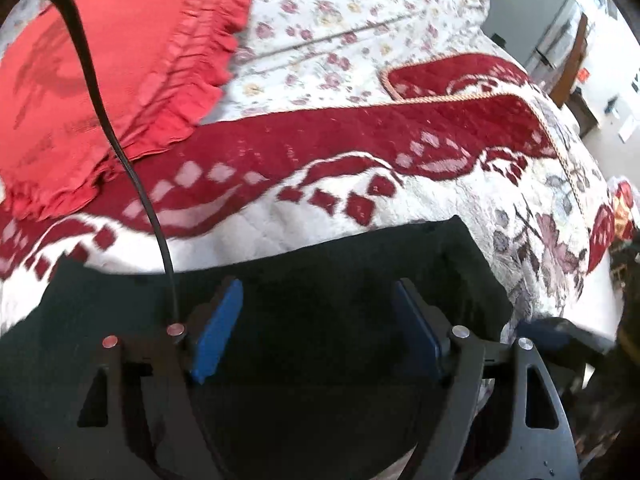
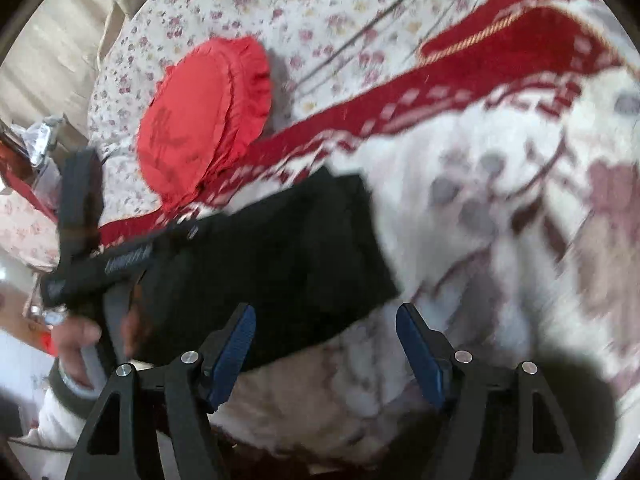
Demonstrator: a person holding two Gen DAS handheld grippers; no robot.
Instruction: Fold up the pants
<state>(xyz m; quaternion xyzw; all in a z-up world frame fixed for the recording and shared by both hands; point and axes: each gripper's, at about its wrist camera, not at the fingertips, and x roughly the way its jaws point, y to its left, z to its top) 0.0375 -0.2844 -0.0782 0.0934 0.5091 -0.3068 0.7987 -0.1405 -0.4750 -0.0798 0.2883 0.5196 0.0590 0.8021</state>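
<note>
Folded black pants [image 1: 280,264] lie on the bed [image 1: 460,216], long axis left-right, directly under the released left claw [image 1: 316,332]; the released right claw [image 2: 326,348] hangs off their near-right corner.

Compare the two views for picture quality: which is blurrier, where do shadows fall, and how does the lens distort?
Right wrist view: heavy motion smear across the quilt; a dark shadow lies at lower right. Left wrist view: sharper, mild blur on the red pillow; the black pants show no detail. Both: fisheye curvature, dark circular corners.

Open right gripper [image 2: 326,354] above folded pants [image 2: 280,248]
</note>
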